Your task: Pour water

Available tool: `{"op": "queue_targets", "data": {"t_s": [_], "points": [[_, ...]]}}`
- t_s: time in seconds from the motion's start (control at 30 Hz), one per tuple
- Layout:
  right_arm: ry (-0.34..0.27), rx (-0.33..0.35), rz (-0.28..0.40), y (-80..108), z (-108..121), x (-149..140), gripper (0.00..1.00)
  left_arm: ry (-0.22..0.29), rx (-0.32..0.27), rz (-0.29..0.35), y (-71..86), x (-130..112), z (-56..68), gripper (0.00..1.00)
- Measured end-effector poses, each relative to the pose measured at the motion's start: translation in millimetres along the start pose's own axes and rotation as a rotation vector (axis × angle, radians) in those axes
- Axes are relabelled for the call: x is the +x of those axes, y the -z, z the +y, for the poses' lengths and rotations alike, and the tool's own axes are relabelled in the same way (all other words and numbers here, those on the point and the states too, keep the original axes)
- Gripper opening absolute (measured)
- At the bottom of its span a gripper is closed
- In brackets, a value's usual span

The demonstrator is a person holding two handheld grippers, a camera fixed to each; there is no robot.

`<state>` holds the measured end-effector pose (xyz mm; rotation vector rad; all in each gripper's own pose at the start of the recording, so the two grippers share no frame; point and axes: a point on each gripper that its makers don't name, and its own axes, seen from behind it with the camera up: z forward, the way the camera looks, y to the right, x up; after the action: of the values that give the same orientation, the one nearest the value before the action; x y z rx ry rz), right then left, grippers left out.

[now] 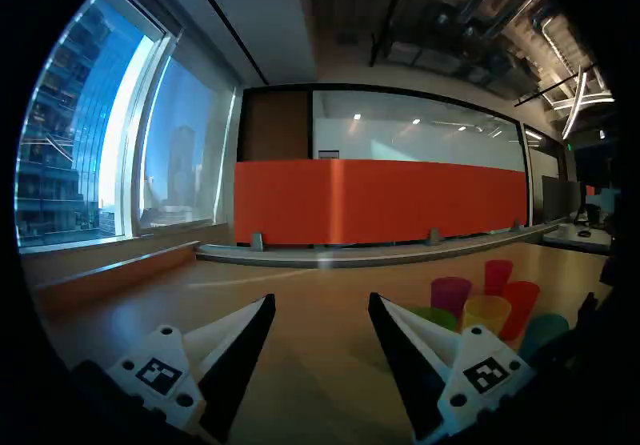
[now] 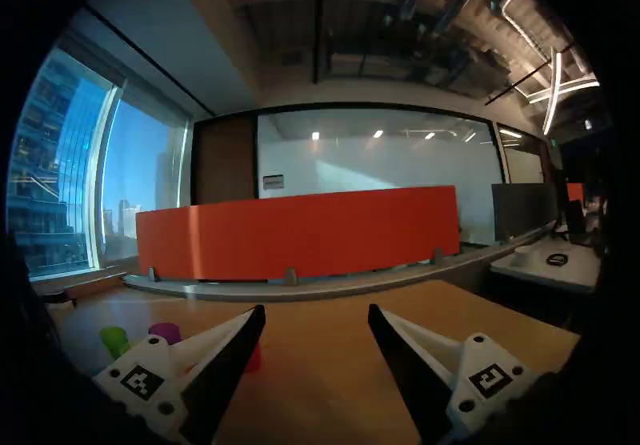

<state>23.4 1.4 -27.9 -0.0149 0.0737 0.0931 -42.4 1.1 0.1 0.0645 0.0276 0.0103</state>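
Note:
In the left gripper view, several coloured plastic cups stand together on the wooden table to the right: a purple cup, a pink cup, an orange-red cup, a yellow cup, a green cup and a teal cup. My left gripper is open, its fingers left of the cups with nothing between them. In the right gripper view, a green cup, a purple cup and a red cup sit at the lower left, partly behind the left finger. My right gripper is open and holds nothing.
An orange partition runs along the table's far edge. Big windows stand on the left. A side desk with a monitor lies to the right. Bare wooden tabletop stretches ahead of both grippers.

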Motion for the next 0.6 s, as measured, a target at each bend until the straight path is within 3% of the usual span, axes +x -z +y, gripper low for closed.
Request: {"op": "queue_targets", "data": {"t_s": [0.3, 0.6], "points": [[-0.002, -0.003, 0.001, 1.6, 3.1, -1.6, 1.0, -0.002, -0.005, -0.028, -1.6, -6.2, 1.1, 0.86], [0.038, -0.007, -0.001, 3.8, 7.0, -1.7, 0.99, -0.004, -0.007, -0.028, -2.1, -6.9, 1.9, 0.86]]}}
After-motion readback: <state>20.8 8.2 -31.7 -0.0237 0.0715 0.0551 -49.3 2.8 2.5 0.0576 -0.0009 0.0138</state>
